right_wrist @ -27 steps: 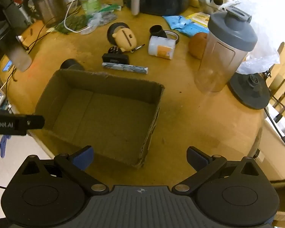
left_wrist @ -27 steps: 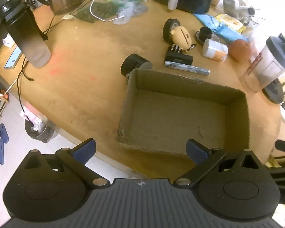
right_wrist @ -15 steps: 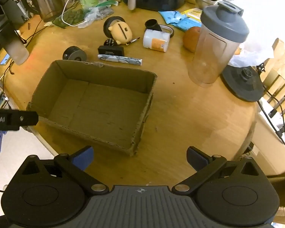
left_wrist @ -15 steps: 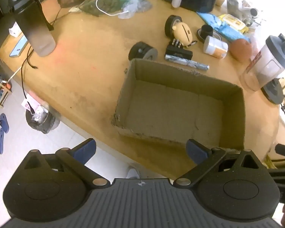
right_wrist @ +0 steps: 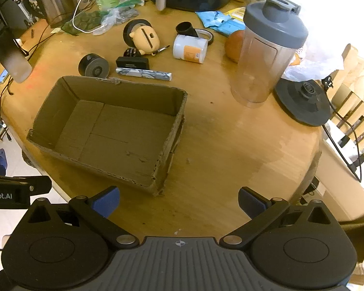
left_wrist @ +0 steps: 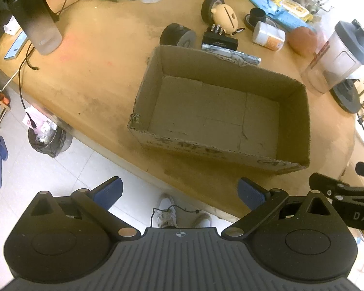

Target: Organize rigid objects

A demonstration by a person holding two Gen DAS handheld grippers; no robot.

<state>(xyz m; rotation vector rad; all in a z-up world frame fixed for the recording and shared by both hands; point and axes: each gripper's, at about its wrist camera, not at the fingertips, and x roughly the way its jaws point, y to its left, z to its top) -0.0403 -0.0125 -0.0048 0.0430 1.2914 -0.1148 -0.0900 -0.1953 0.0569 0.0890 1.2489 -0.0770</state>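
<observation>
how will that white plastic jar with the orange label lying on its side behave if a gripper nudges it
The white plastic jar with the orange label lies on its round side, so it will probably roll. It looks stiff, likely light. The black tape ring close behind might stop it.

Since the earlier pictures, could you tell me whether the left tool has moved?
Yes. The left tool has drawn back toward the person: the cardboard box now lies further up its view, and the table edge and floor show between its open fingers.

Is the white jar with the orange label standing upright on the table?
No, in the right wrist view the white jar lies on its side on the table, beyond the cardboard box.
</observation>
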